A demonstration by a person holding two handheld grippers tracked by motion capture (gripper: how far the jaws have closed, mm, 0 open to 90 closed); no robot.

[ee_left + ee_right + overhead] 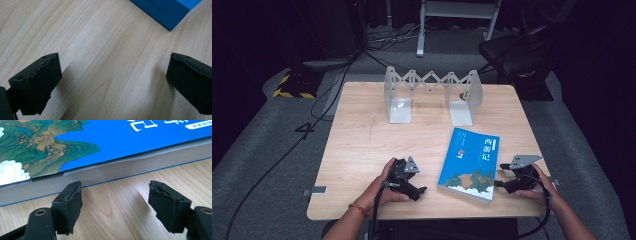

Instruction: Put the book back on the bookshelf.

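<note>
A thick blue book (469,162) with a painted landscape on its cover lies flat on the wooden table (362,140), right of centre. My right gripper (500,176) lies low on the table at the book's right side. In the right gripper view it (115,202) is open and faces the book's pale page edge (112,173), with bare wood between the jaws. My left gripper (420,191) rests left of the book, pointing toward it. Its jaws (113,82) stand wide open over bare wood, with a book corner (170,12) ahead of them.
A metal extending book rack (432,95) with two upright end plates stands at the table's far edge. Behind the table are a dark chair (517,55), a white frame leg (421,30) and cables on the grey floor (287,150).
</note>
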